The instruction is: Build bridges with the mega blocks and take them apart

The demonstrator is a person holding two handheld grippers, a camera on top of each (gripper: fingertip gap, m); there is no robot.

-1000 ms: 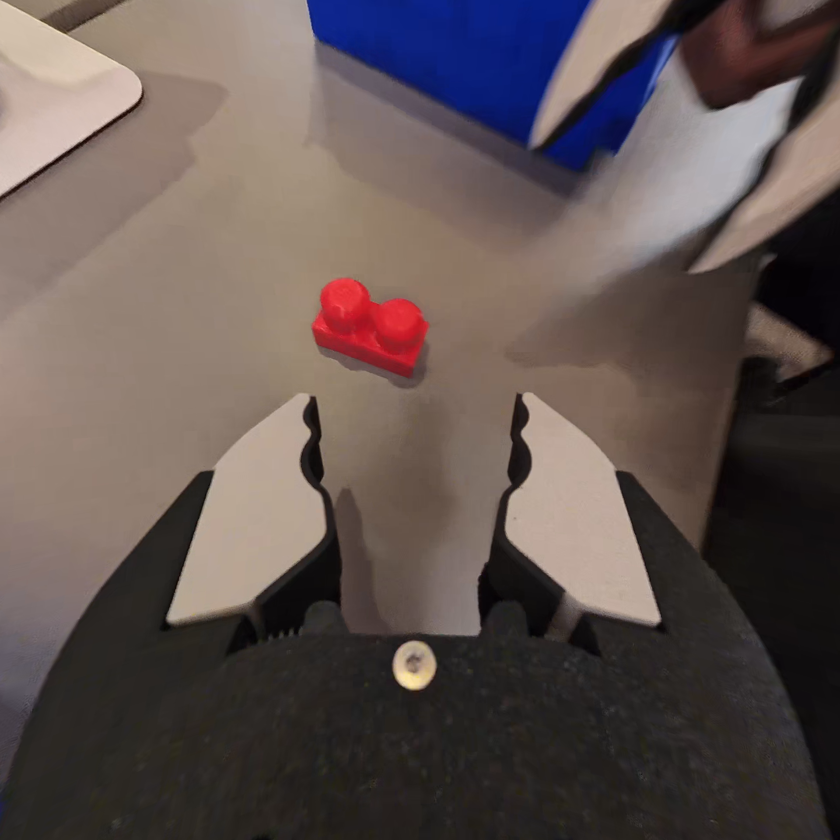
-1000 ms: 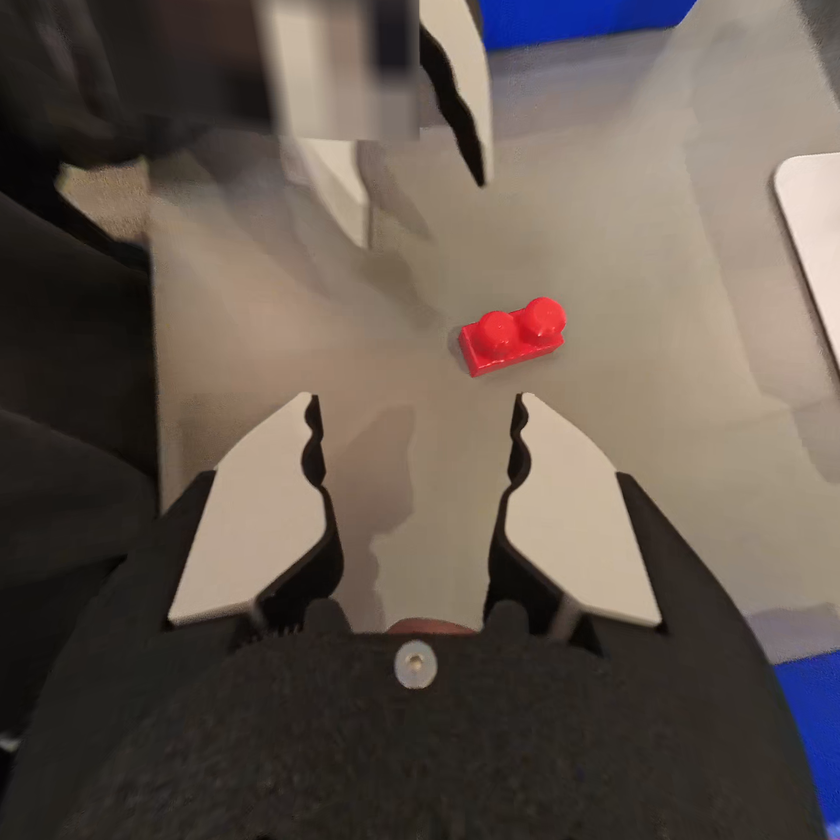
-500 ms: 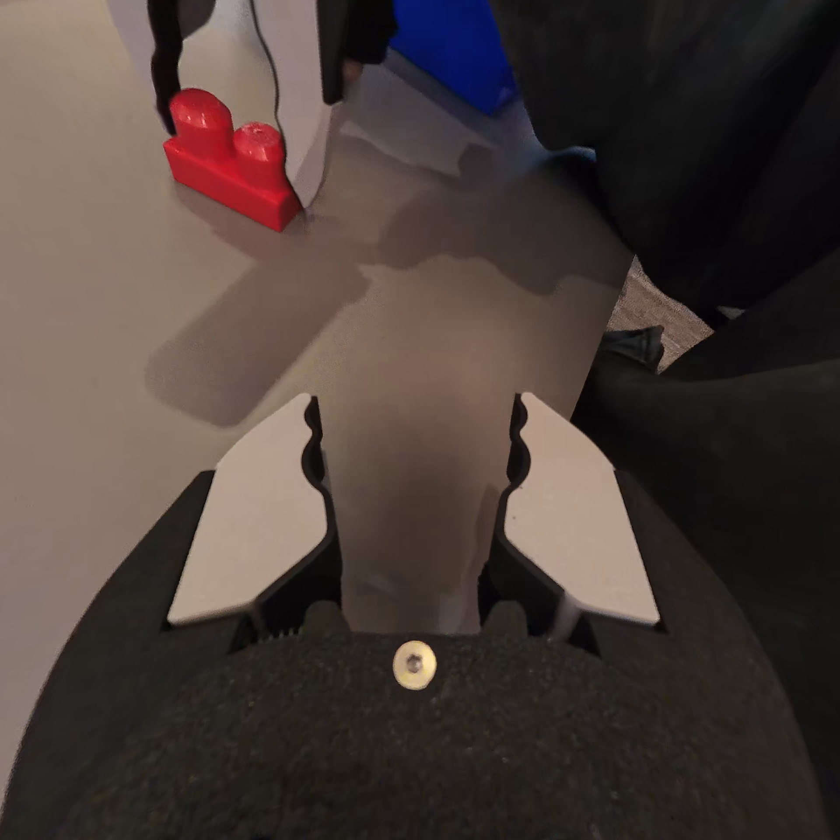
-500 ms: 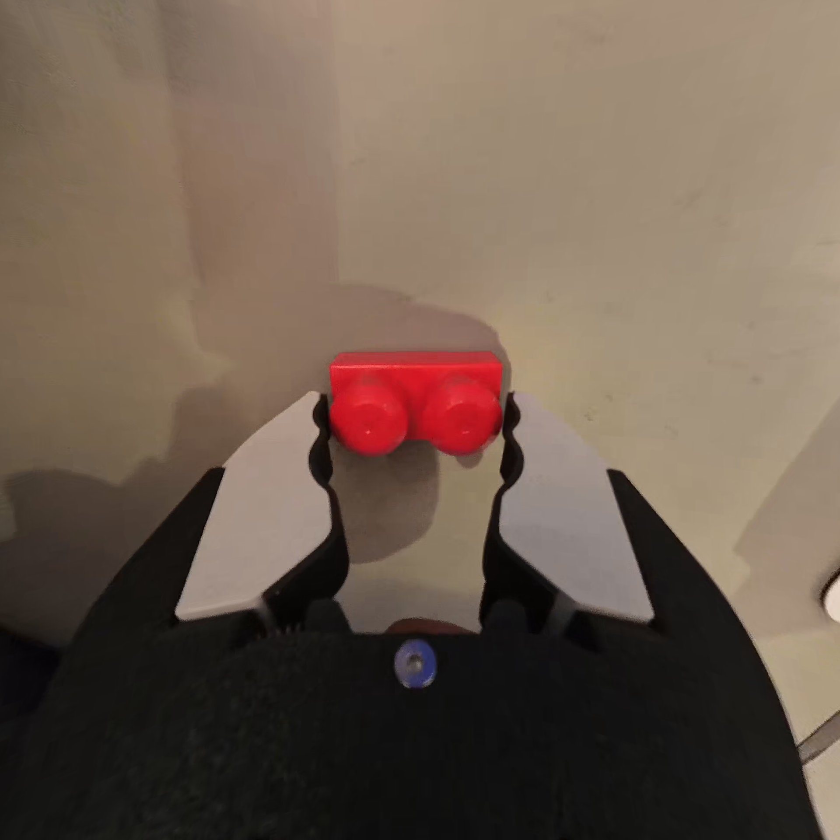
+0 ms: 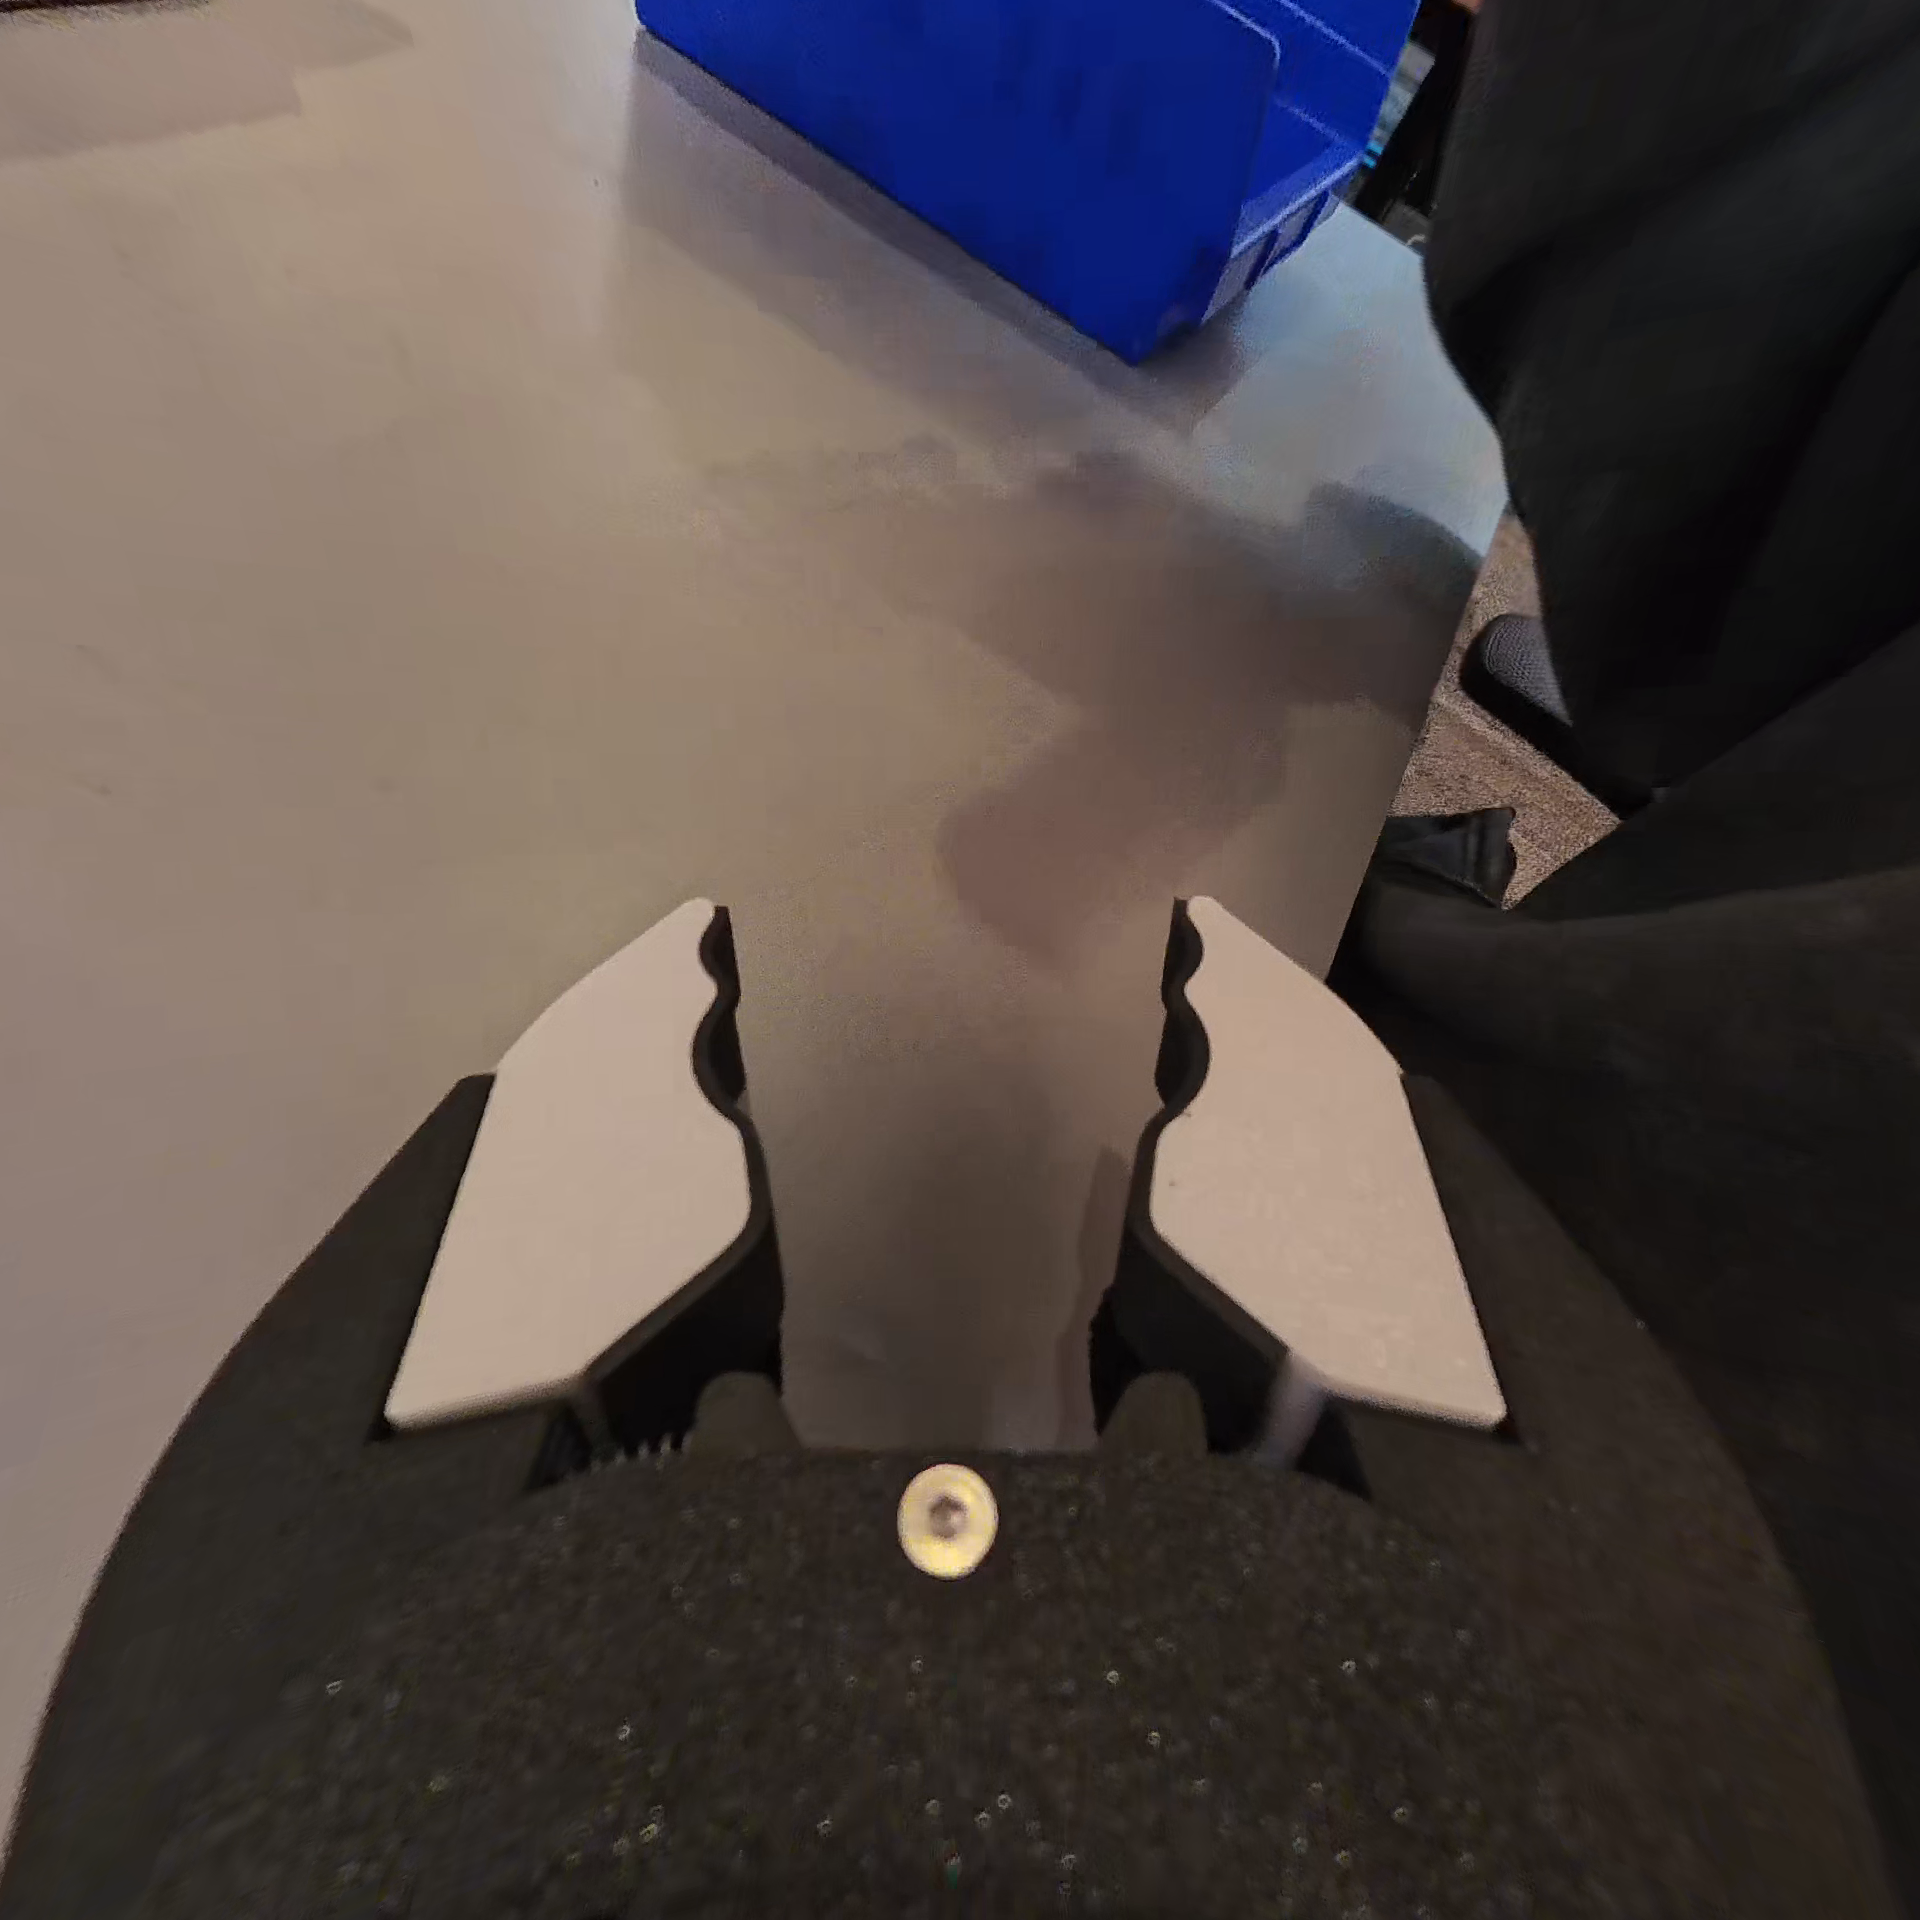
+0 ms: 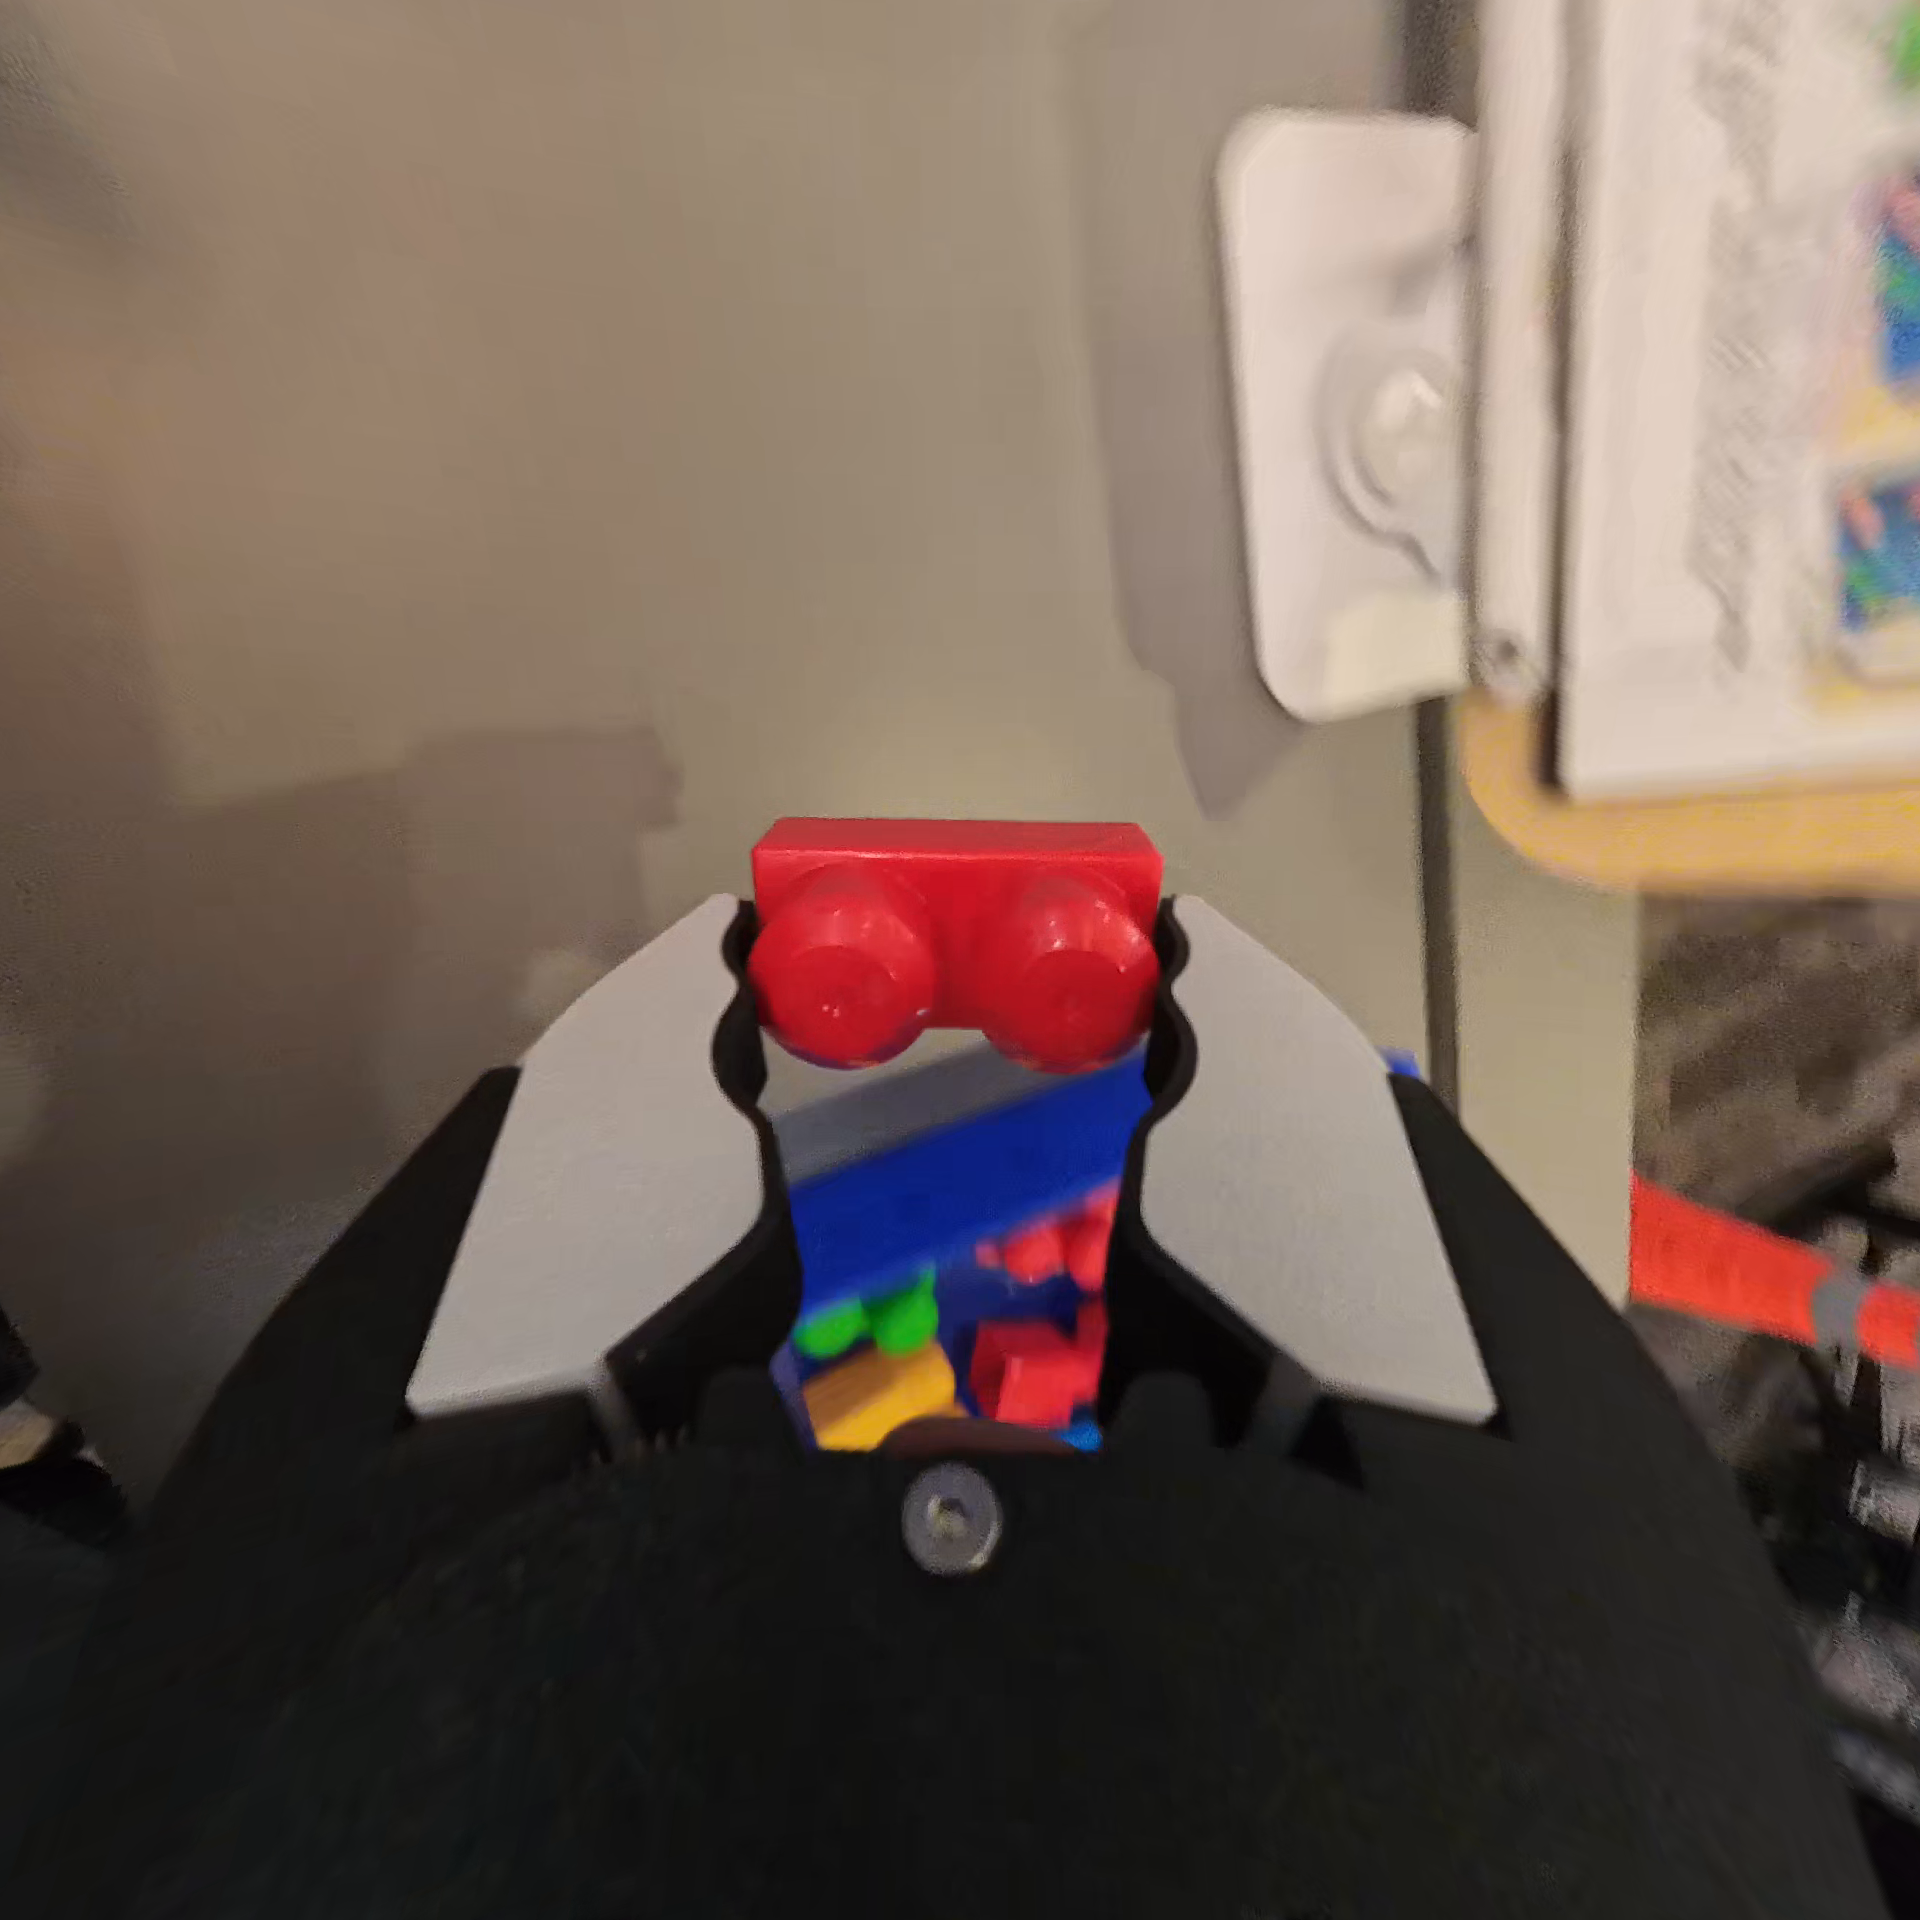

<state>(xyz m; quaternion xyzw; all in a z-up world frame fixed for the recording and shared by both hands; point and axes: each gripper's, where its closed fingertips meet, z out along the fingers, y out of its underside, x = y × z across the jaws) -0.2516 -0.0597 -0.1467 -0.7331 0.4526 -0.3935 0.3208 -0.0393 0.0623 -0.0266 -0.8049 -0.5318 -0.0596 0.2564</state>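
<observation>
My right gripper point(image 6: 951, 920) is shut on a red two-stud block point(image 6: 951, 935), with the studs facing the camera. It holds the block in the air above a blue bin point(image 6: 935, 1174) that has red, green and yellow blocks inside. My left gripper point(image 5: 951, 914) is open and empty over the bare grey table point(image 5: 416, 623). The blue bin point(image 5: 987, 135) also shows in the left wrist view, at the far edge of the table. The red block is not in the left wrist view.
A white flat object point(image 6: 1340, 416) lies on the table to the right in the right wrist view, next to a wooden-edged board with papers point(image 6: 1714, 416). Dark clothing of a person point(image 5: 1714, 520) fills the right side of the left wrist view, past the table edge. The tips of one gripper are about 30 centimeters away from the tips of the other.
My right gripper closed on the red block, lifted it off the table and carried it over the blue bin. My left gripper swung away, so the block left its view.
</observation>
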